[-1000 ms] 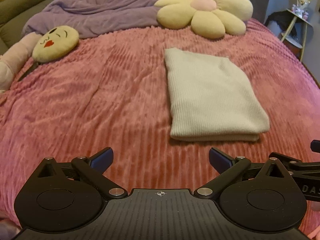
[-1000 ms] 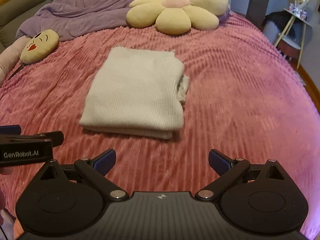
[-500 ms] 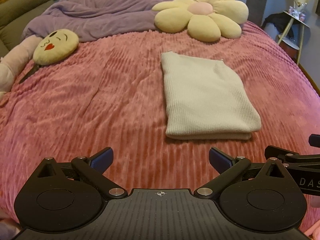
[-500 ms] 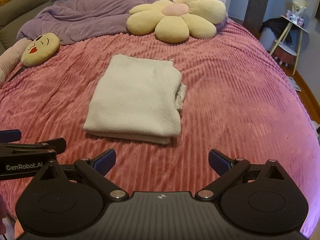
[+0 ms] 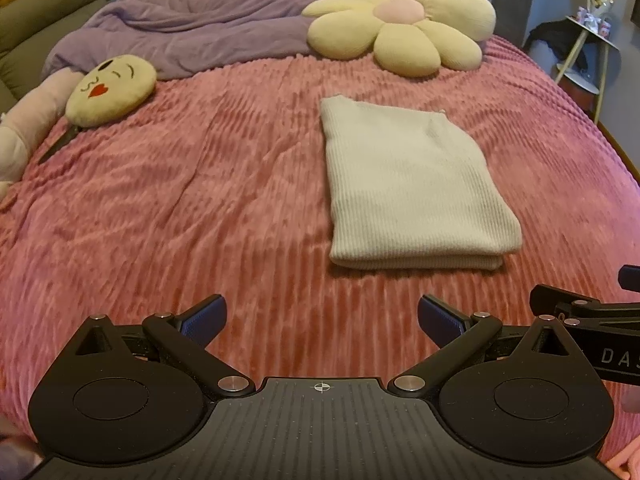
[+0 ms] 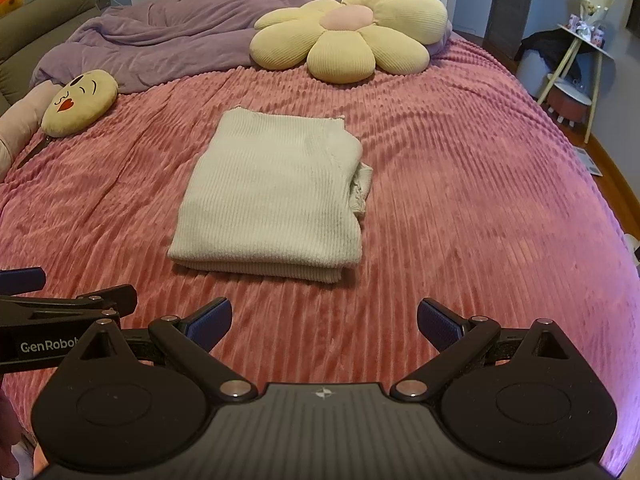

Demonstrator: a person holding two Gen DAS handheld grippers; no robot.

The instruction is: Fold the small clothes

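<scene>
A cream ribbed knit garment (image 5: 408, 184) lies folded into a neat rectangle on the pink ribbed bedspread (image 5: 200, 200); it also shows in the right wrist view (image 6: 276, 196), with a bit of cloth sticking out at its right side. My left gripper (image 5: 320, 316) is open and empty, held above the bedspread short of the garment and to its left. My right gripper (image 6: 324, 316) is open and empty, short of the garment's near edge. Each gripper shows at the edge of the other's view.
A yellow flower cushion (image 5: 404, 20) and a purple duvet (image 5: 192, 28) lie at the far end of the bed. A yellow kiss-face cushion (image 5: 112, 88) lies at the left. A side table (image 6: 580, 52) stands past the bed's right edge.
Both grippers have drawn back from the folded garment, which now looks smaller and farther in both views. Both stay open and empty. The garment has not moved.
</scene>
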